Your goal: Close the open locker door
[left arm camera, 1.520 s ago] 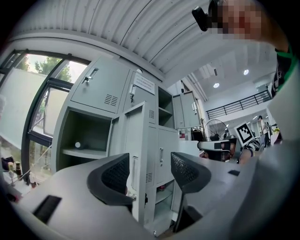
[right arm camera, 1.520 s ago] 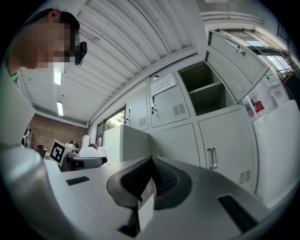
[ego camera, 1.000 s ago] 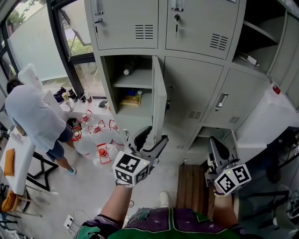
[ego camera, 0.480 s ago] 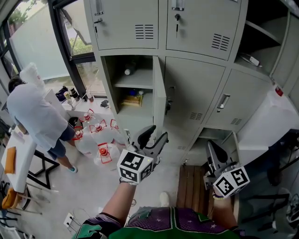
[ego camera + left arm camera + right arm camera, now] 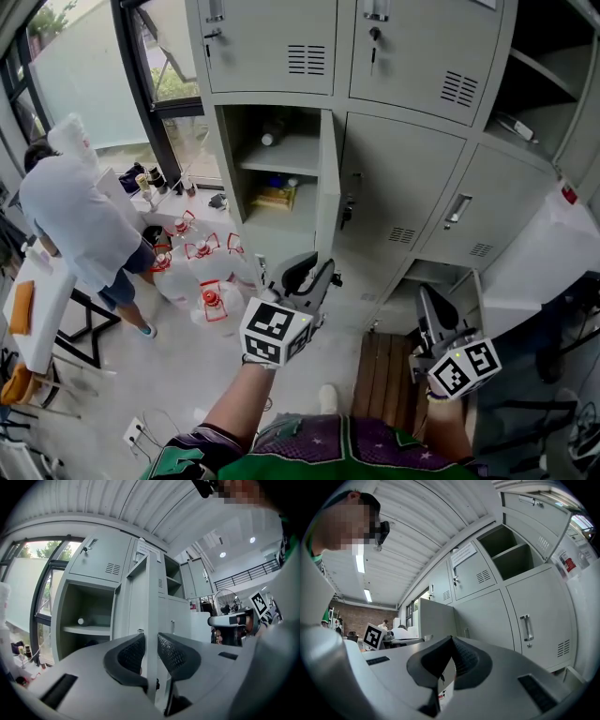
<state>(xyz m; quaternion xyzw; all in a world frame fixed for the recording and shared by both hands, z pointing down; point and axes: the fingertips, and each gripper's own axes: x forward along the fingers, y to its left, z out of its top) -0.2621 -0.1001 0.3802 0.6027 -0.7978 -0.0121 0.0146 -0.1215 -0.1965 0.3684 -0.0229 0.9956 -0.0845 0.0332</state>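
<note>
The open grey locker door (image 5: pixel 326 187) stands edge-on, swung out from its compartment (image 5: pixel 272 159) in the middle row. My left gripper (image 5: pixel 310 269) points level at the door's free edge. In the left gripper view the door (image 5: pixel 146 606) runs between the two fingertips of the left gripper (image 5: pixel 151 644). The jaws have just been closing, and both pads now lie against the door's faces. Lower right, my right gripper (image 5: pixel 433 307) hangs away from the door, and the right gripper (image 5: pixel 451 645) is shut with nothing in it.
A person in white (image 5: pixel 70 220) bends over a table at the left. Water jugs (image 5: pixel 202 281) stand on the floor below the open compartment. A wooden pallet (image 5: pixel 384 375) lies at my feet. Another locker (image 5: pixel 544 84) at upper right is open.
The left gripper's jaws have narrowed from wide open onto the door's edge. Both hands have stayed nearly in place; the right gripper is unchanged.
</note>
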